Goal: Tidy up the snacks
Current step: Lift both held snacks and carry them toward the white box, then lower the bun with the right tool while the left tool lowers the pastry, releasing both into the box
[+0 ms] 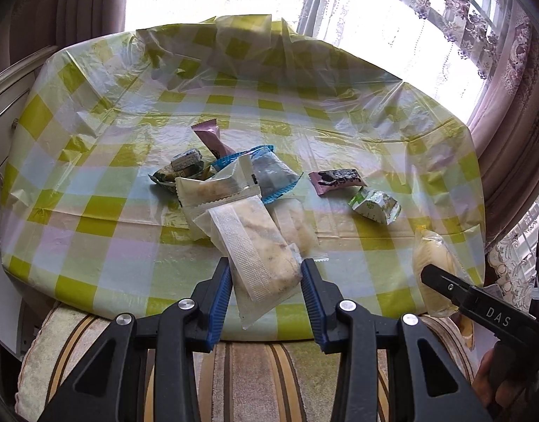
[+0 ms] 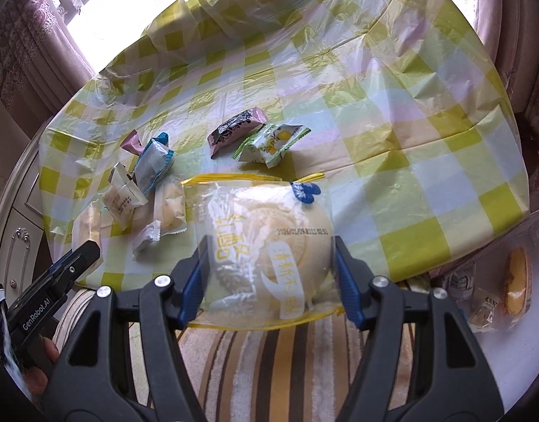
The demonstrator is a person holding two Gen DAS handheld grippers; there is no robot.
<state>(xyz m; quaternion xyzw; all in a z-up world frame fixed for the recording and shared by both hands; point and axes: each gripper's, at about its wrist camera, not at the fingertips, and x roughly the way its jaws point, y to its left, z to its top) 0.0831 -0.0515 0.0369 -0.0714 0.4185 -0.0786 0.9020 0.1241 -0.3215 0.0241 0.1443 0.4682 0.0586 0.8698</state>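
Note:
My left gripper (image 1: 266, 269) is shut on a clear-wrapped pale cake bar (image 1: 255, 253), lifted over the near edge of the table (image 1: 76, 183). My right gripper (image 2: 271, 246) is shut on a large round bun in a clear, yellow-edged bag (image 2: 266, 232), also held above the near edge. Behind the bar lies a heap of snacks: a white packet (image 1: 216, 190), a blue-edged packet (image 1: 273, 176), a pink wrapper (image 1: 209, 139) and small green ones (image 1: 185, 165). To the right lie a pink-and-black packet (image 1: 338, 181) and a green-white packet (image 1: 375, 205).
A crinkled plastic cloth in green, blue and lilac checks covers the table. A striped cushion (image 2: 269, 362) lies below the near edge. More snacks (image 2: 515, 286) sit on a white surface at the right. Curtains (image 1: 508, 70) and a bright window stand behind.

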